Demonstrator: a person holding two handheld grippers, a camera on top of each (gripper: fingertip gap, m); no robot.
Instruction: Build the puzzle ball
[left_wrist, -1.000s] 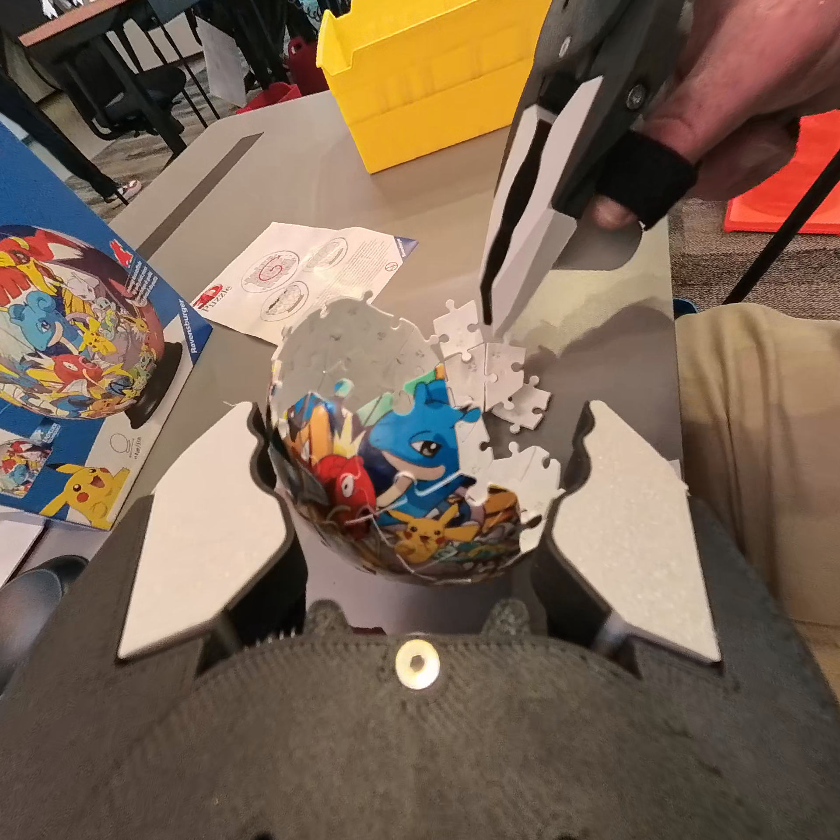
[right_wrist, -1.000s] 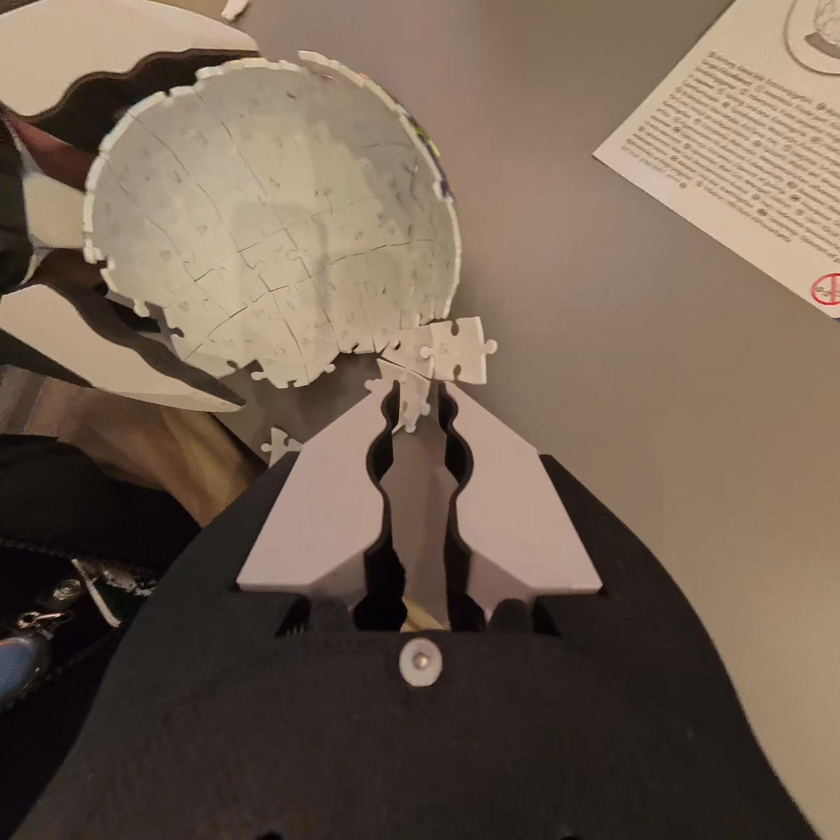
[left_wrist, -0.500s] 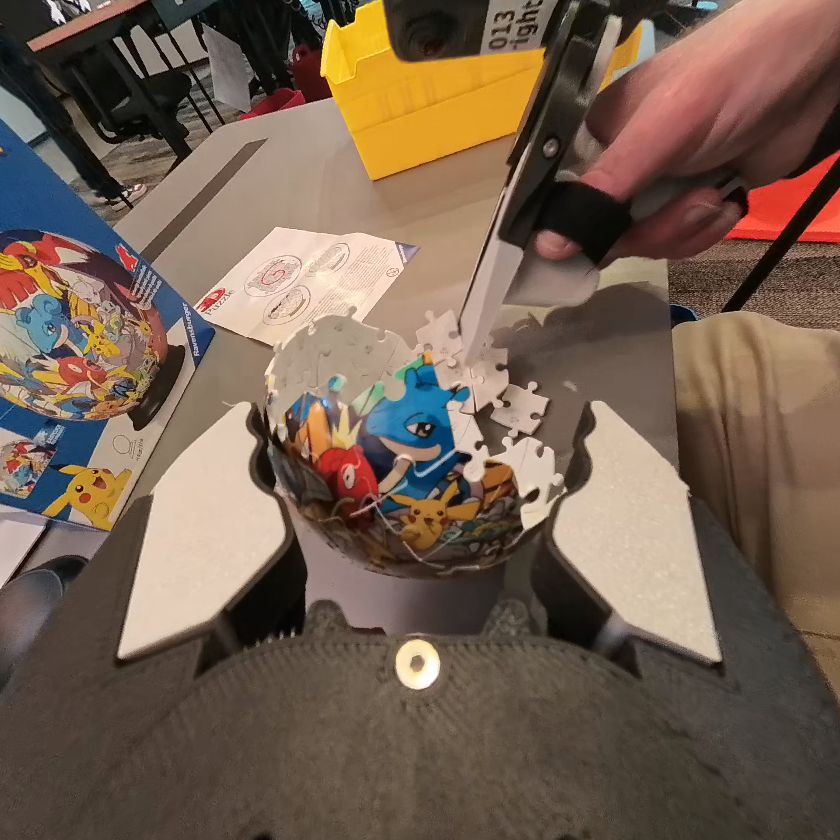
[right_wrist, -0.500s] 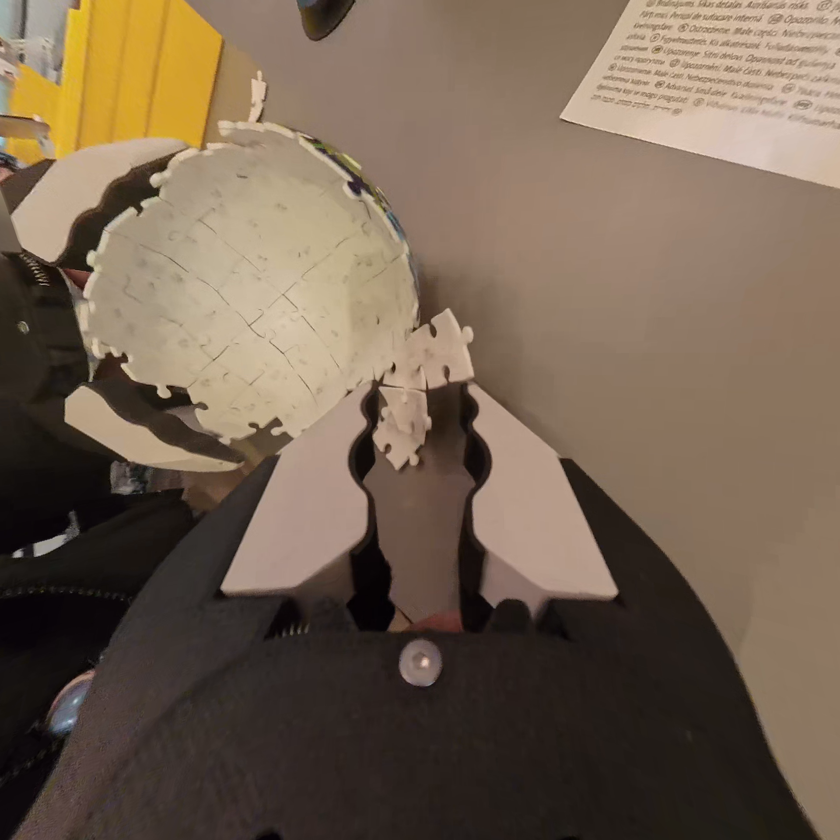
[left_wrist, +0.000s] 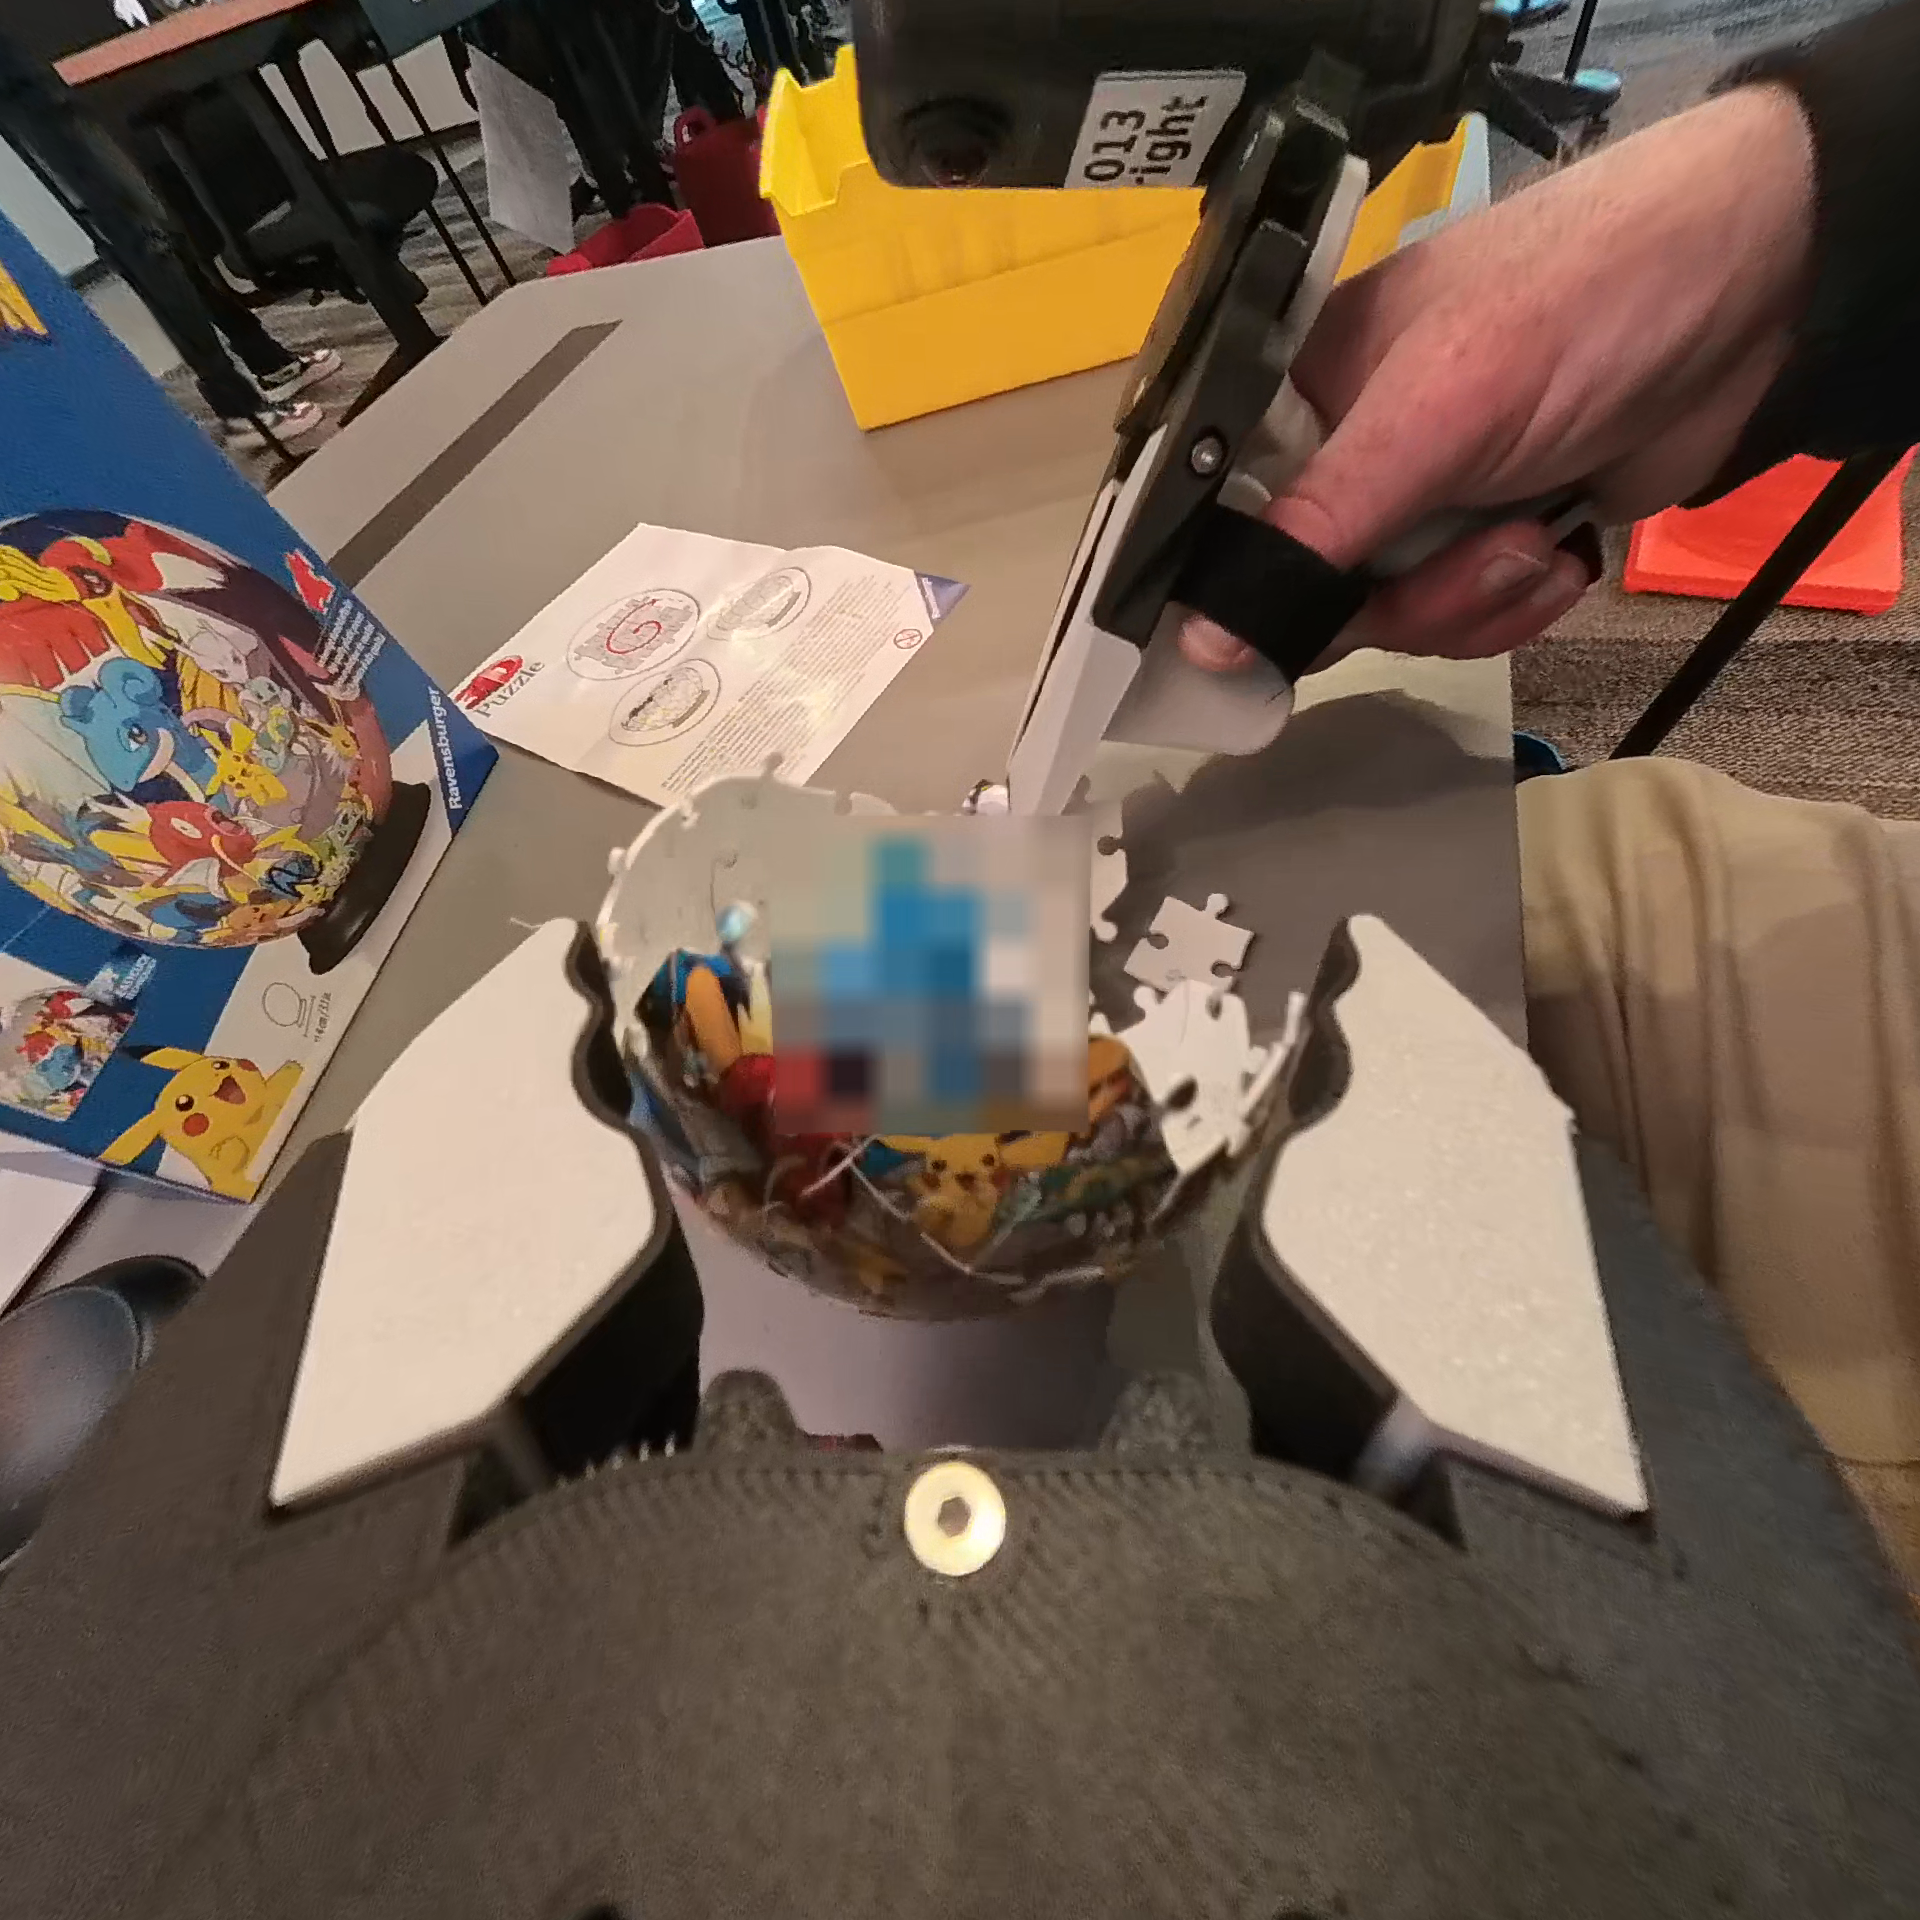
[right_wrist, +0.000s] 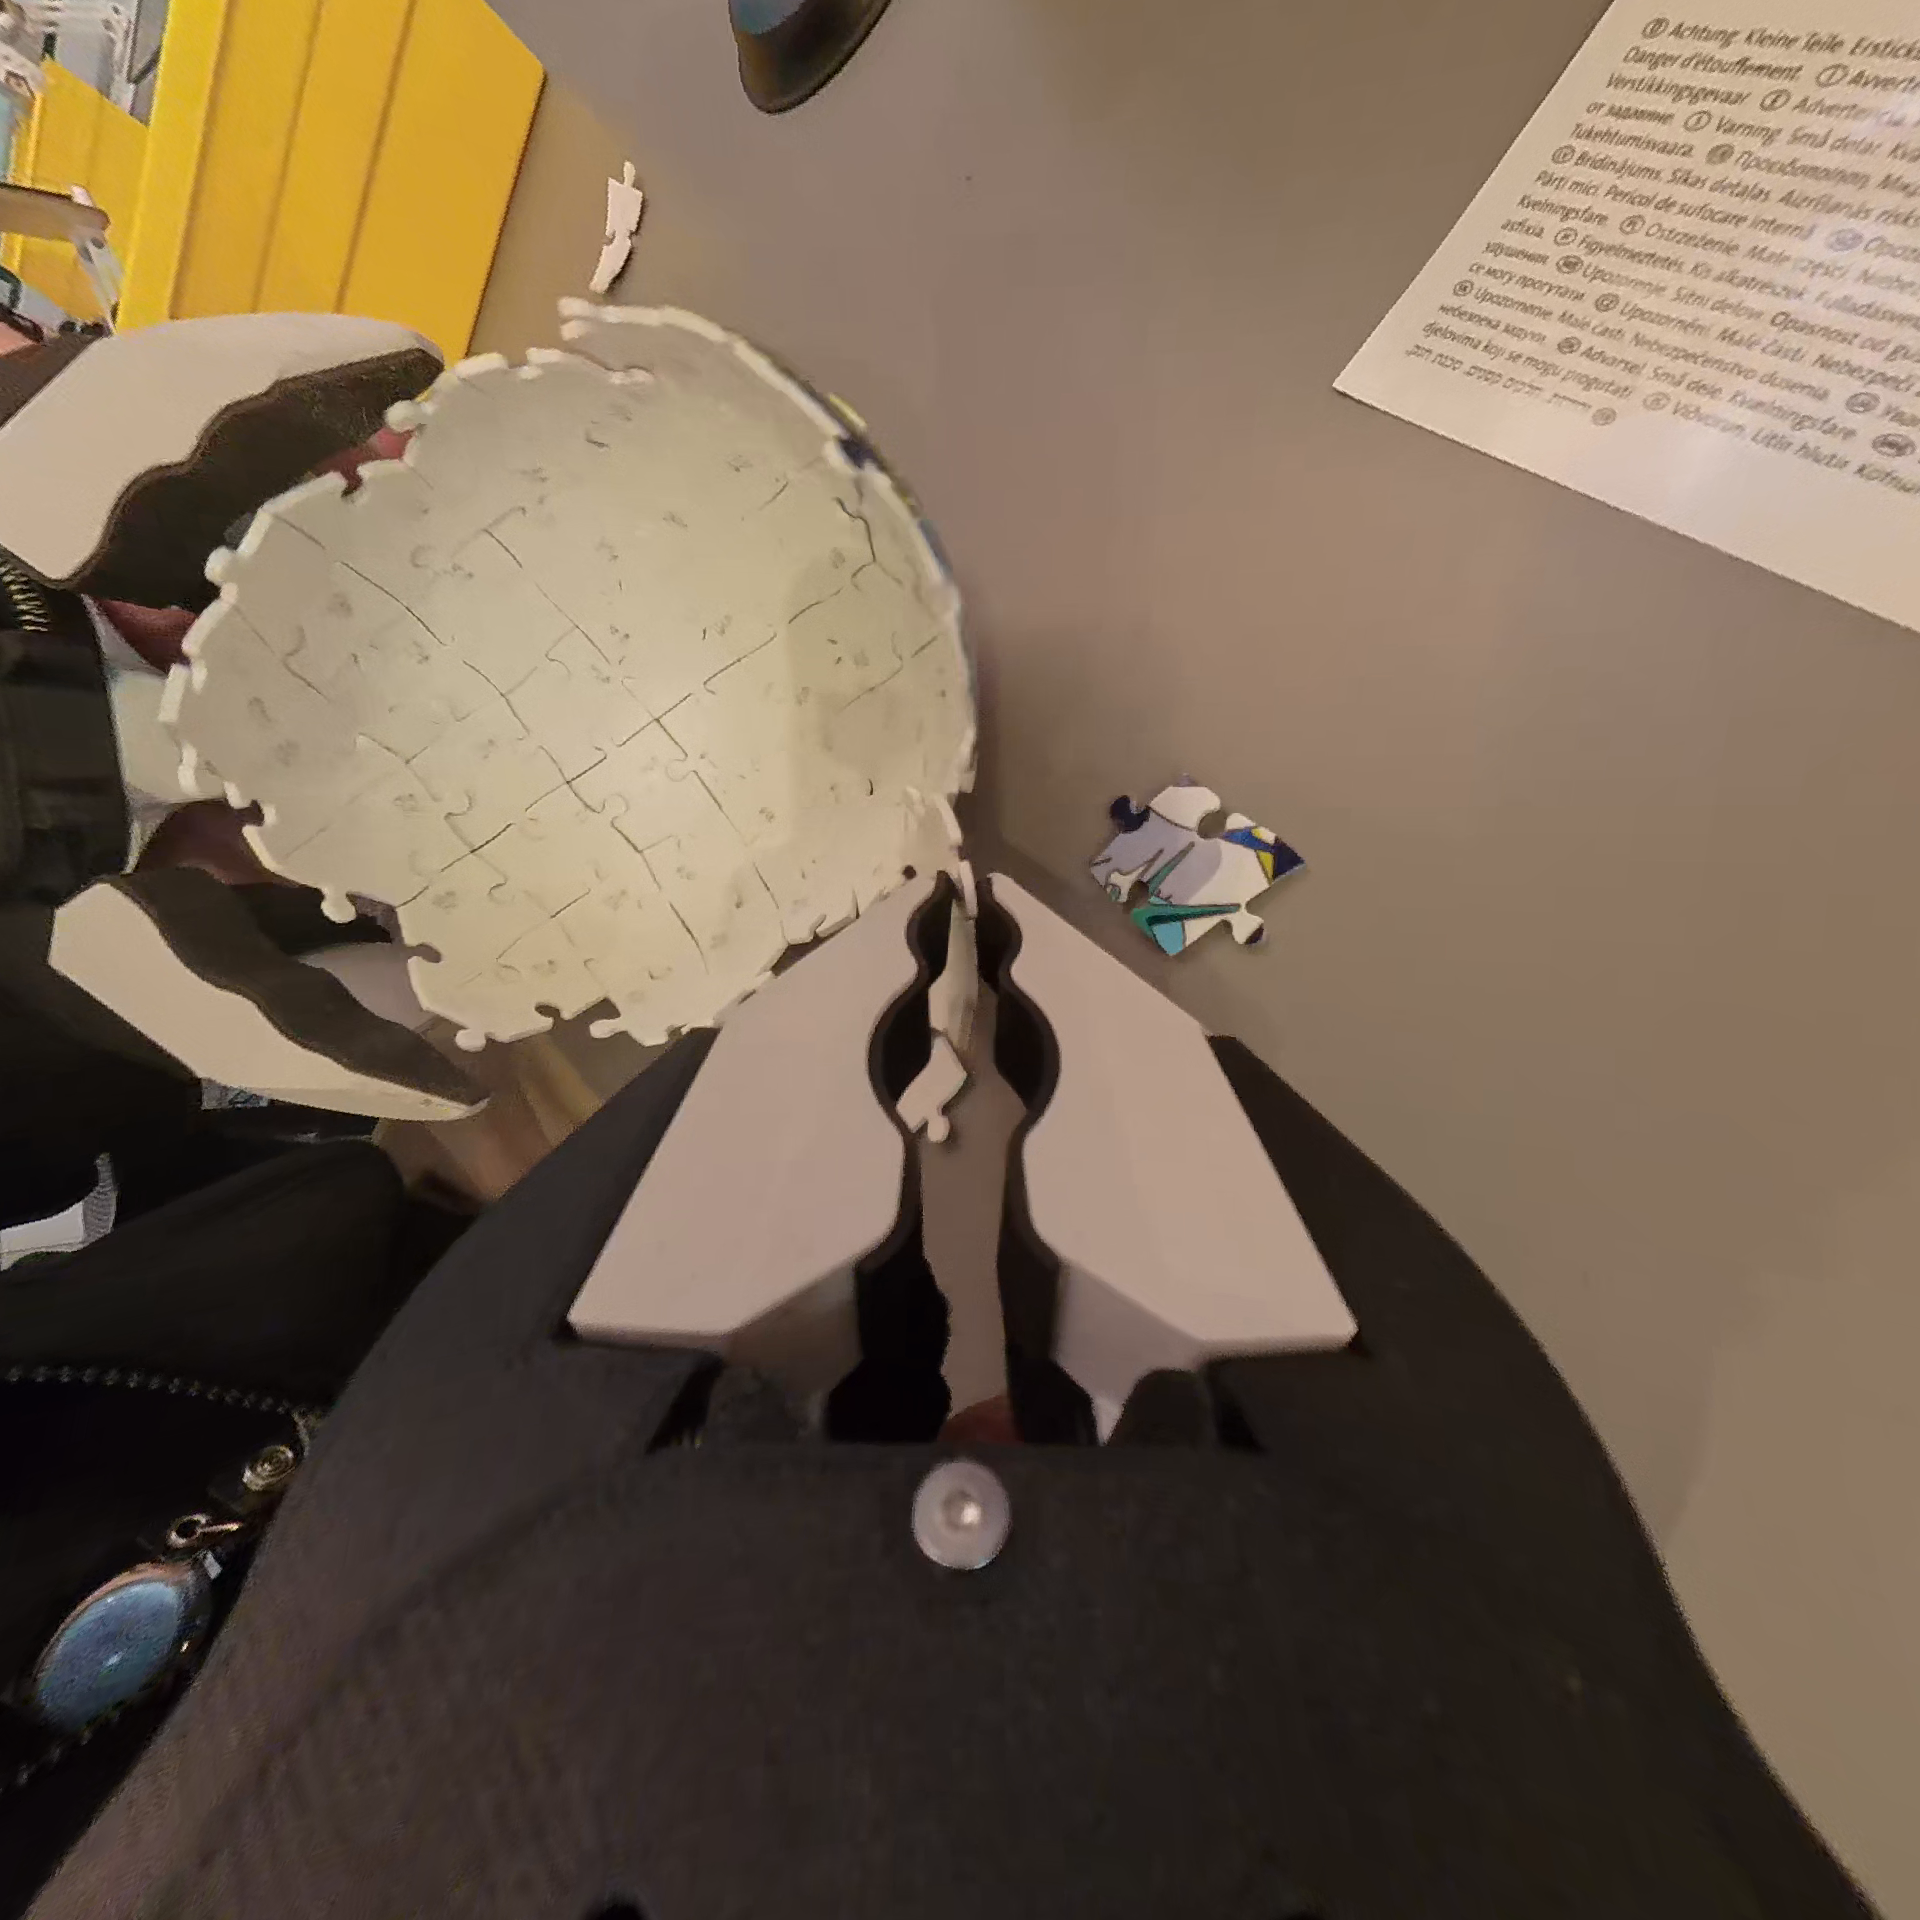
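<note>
The puzzle ball (left_wrist: 966, 1205) is a half-built shell, printed outside and white inside (right_wrist: 582, 665). My left gripper (left_wrist: 966, 935) grips it by its sides, with the open side tilted toward the right gripper. My right gripper (right_wrist: 961, 883) is shut on a white puzzle piece (right_wrist: 951, 1008) and holds it edge-on against the shell's rim. In the left wrist view it comes down steeply behind the shell (left_wrist: 1039, 790), held by a hand. A loose piece (right_wrist: 1195, 868) lies printed side up on the table by the right fingertips. A white piece (left_wrist: 1190, 940) shows beside the shell.
The blue puzzle box (left_wrist: 156, 779) stands at the left. An instruction sheet (left_wrist: 727, 644) lies behind the shell. A yellow bin (left_wrist: 1018, 312) stands at the back of the grey table (left_wrist: 675, 416). A person's beige trouser leg (left_wrist: 1714, 1039) is at the table's right edge. Another white piece (right_wrist: 621, 223) lies near the bin. Some 9 centimetres of space lies between my two pairs of fingers.
My right gripper has closed from open onto the white piece at the rim. The piece beside it has come off the rim, and a printed piece now lies on the table there. The left gripper still holds the shell.
</note>
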